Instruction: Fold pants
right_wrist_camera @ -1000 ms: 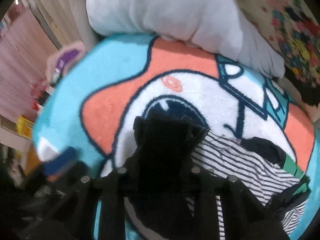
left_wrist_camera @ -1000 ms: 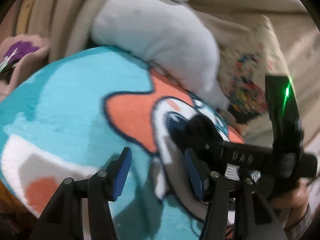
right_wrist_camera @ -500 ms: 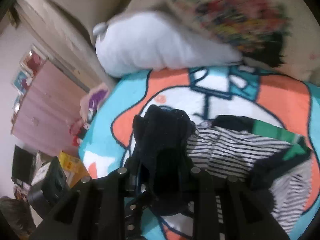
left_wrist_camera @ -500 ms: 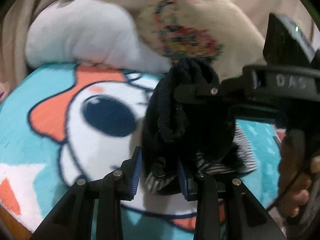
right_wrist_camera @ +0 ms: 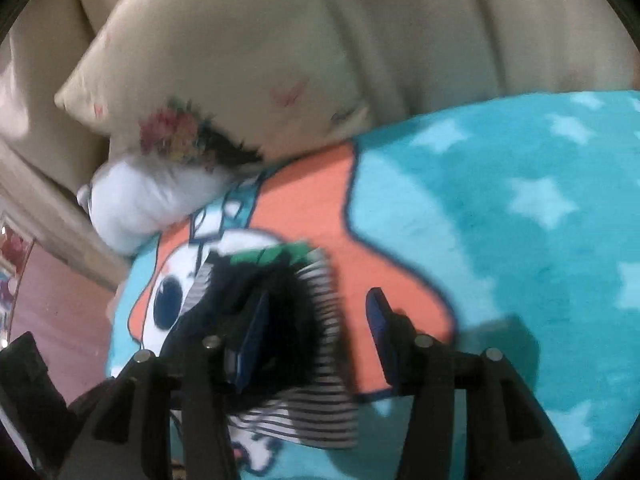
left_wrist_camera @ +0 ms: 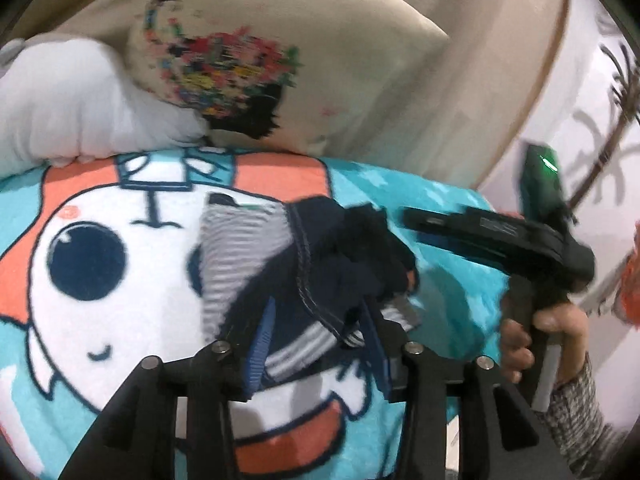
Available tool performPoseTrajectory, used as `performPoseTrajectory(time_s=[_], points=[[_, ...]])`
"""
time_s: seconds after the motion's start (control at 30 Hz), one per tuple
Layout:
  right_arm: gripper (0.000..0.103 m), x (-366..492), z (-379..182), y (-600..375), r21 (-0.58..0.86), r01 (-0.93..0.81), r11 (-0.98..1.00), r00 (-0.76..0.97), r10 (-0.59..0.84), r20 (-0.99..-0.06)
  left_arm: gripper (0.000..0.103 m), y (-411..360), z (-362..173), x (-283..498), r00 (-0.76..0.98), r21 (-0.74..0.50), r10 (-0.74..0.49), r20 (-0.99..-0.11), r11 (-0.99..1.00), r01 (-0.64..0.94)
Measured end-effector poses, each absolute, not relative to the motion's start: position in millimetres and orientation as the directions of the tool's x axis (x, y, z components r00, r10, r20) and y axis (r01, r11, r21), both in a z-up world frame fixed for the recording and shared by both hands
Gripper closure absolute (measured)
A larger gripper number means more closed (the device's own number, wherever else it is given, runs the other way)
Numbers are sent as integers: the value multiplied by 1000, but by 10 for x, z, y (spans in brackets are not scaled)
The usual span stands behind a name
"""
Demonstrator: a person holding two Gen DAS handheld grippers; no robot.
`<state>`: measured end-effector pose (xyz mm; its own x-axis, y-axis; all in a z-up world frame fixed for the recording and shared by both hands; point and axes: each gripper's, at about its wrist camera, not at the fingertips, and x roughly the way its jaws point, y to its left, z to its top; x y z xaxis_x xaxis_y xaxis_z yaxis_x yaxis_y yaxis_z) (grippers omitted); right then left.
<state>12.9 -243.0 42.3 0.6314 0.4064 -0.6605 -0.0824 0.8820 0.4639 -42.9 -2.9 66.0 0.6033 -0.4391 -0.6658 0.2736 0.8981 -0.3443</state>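
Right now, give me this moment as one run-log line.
pants: bunched on blanket | left gripper: jaws around pants | right gripper: open over pants

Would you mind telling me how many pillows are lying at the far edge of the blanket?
2. The white pillow lies at the left, and the beige floral pillow leans beside it, partly overlapping it. Others may lie out of view.
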Motion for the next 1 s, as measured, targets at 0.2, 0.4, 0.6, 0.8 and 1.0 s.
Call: performPoseTrajectory(time_s=[0.2, 0.4, 0.6, 0.8, 1.0], points=[[58, -61, 687, -2321, 565, -263, 782, 645, 578, -500, 56, -49, 440, -251, 571, -327, -364, -736, 929, 172], [58, -44, 540, -2086, 487, -259, 834, 629, 529, -570, 56, -301, 180, -304, 552, -229, -301, -778, 953, 197], [58, -207, 474, -2026, 437, -286, 853, 654, 507, -562, 55, -229, 154, -319, 547, -258, -324, -772, 946, 197], [58, -352, 468, -1824, 341, -319, 884, 685, 464, -562, 54, 101, 324, -504, 564, -336, -390, -728, 920, 203], [95, -214, 240, -1851, 413, -304, 858, 622, 508, -596, 52, 410, 332, -496, 598, -355, -345, -724, 929, 106]])
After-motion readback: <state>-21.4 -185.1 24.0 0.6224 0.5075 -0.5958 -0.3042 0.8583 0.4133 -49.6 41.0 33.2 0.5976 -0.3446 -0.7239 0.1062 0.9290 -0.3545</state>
